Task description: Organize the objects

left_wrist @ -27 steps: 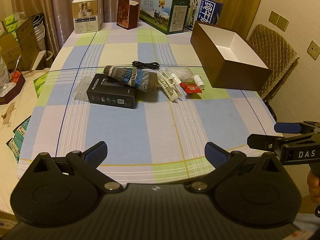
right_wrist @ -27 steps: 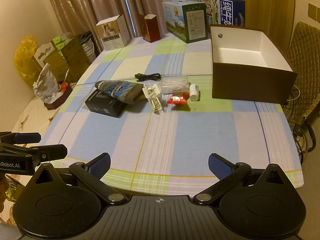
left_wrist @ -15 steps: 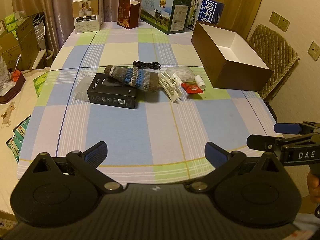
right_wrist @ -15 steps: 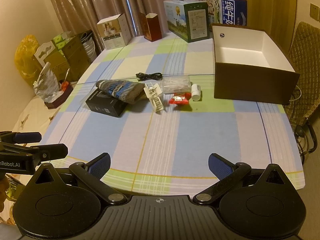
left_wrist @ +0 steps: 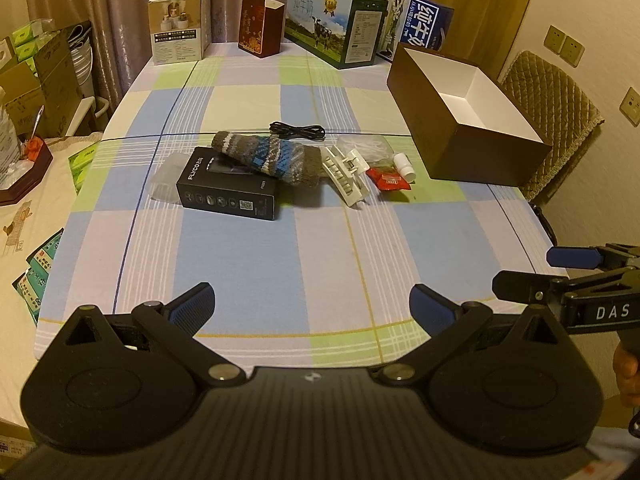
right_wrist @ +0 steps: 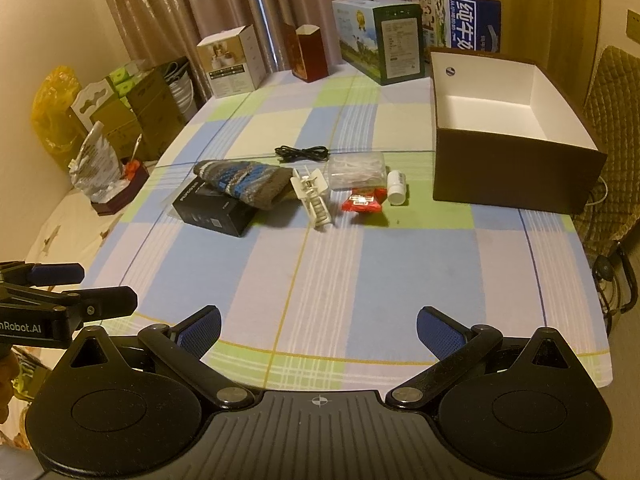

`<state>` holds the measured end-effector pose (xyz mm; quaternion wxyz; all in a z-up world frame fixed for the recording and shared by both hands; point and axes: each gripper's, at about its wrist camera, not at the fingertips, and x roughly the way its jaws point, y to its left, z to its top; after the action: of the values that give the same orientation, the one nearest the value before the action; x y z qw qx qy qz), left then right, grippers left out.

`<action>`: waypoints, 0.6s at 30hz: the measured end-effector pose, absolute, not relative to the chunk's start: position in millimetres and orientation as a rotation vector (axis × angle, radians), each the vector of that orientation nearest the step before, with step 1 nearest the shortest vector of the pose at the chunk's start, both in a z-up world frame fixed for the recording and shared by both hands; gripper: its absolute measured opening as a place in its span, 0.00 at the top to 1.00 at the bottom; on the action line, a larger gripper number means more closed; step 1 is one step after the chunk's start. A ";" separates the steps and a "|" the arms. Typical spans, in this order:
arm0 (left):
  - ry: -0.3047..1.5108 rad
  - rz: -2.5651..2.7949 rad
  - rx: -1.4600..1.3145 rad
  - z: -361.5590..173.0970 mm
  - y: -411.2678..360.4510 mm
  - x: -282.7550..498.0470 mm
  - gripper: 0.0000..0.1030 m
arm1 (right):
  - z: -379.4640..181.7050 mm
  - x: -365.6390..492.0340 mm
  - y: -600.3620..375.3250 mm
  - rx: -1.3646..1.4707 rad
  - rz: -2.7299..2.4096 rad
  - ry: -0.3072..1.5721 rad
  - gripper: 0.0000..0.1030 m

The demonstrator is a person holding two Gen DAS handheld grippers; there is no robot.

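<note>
I have both grippers over the near edge of the table covered by a checked blue, green and cream cloth (left_wrist: 248,264). The left gripper (left_wrist: 312,306) has its jaws spread wide with nothing between them. The right gripper (right_wrist: 318,326) also stands wide and empty.

The items to organize lie in a row across the middle of the table, well apart from both sets of jaws and ahead of them:

1. A black rectangular carton with white lettering (left_wrist: 228,194) lies flat at the left end.
2. A striped grey, blue and brown knitted sock (left_wrist: 268,156) rests partly on that carton.
3. A coiled black cable (left_wrist: 298,130) lies just behind the sock.
4. A white plastic hair claw clip (left_wrist: 346,172) lies just right of the sock.
5. A clear plastic bag with pale contents (right_wrist: 356,170) lies behind the clip.
6. A red foil packet (left_wrist: 388,180) lies near the clip.
7. A small white bottle (left_wrist: 404,164) lies on its side just beside the packet.

An open brown box with a white interior (right_wrist: 516,176) stands to the right of the row, in line with my right gripper's far side.
</note>
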<state>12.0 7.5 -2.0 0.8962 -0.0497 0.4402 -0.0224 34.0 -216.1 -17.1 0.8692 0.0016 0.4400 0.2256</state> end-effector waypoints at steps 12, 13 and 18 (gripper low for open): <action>0.916 -0.038 -0.104 -0.8 6.1 20.9 0.01 | -15.2 43.1 -217.1 -0.002 0.489 0.923 0.02; 0.916 -0.037 -0.104 -1.0 6.2 20.8 0.01 | -14.8 43.8 -217.6 -0.002 0.490 0.923 0.02; 0.916 -0.032 -0.102 -0.7 4.4 25.4 0.01 | -14.6 49.8 -218.7 -0.006 0.500 0.924 0.02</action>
<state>25.4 4.4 -0.7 0.8955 -0.0494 0.4420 -0.0153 49.8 -218.7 -14.6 0.8652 -0.0028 0.4410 0.2386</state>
